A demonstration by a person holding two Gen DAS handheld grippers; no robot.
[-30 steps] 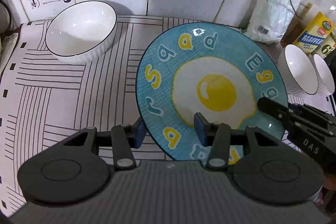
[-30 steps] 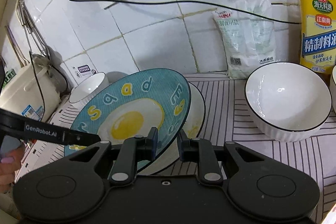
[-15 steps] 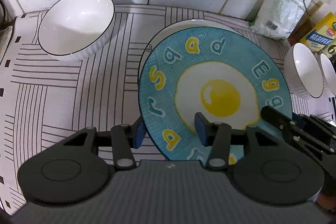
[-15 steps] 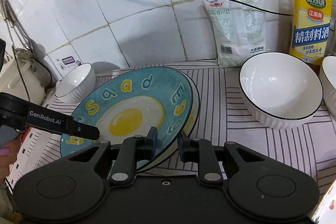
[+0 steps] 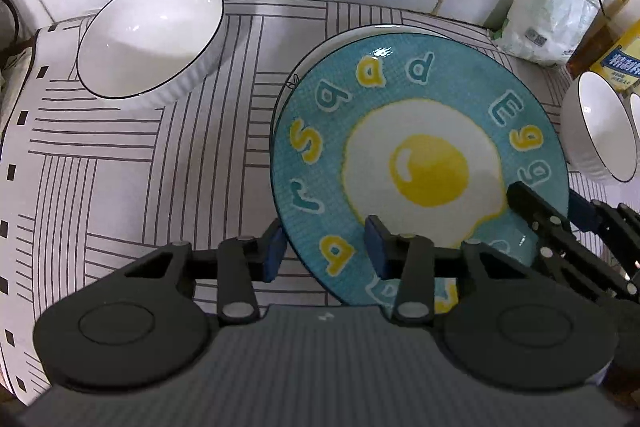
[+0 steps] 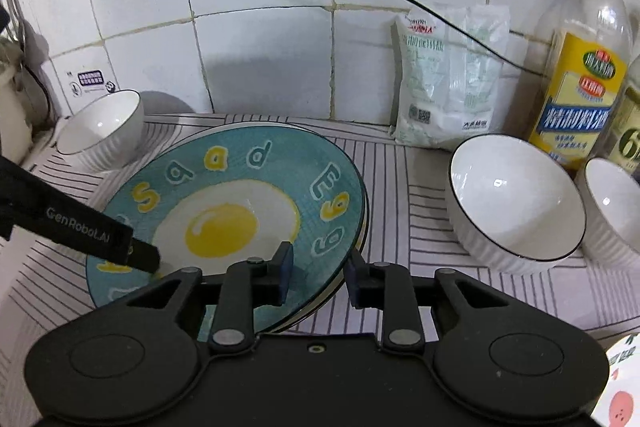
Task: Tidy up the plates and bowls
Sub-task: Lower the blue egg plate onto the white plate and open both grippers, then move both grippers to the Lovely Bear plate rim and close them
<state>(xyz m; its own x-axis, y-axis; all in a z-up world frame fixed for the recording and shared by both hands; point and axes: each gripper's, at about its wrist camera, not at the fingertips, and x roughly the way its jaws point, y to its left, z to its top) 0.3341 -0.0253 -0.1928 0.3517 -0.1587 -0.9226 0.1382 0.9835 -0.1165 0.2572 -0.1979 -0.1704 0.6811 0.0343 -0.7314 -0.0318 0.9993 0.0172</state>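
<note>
Resting on a white plate [image 5: 362,29], we see the egg plate [image 5: 416,163]; left gripper [image 5: 324,247] closing astride its rim, right gripper [image 6: 318,273] opening, both released.

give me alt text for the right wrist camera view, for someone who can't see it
A teal plate with a fried-egg design lies stacked on a white plate on a striped mat, its near rim between the right gripper's open, just-widened jaws, while the left gripper reaches in from the left. White bowls sit alongside, before a tiled wall.
</note>
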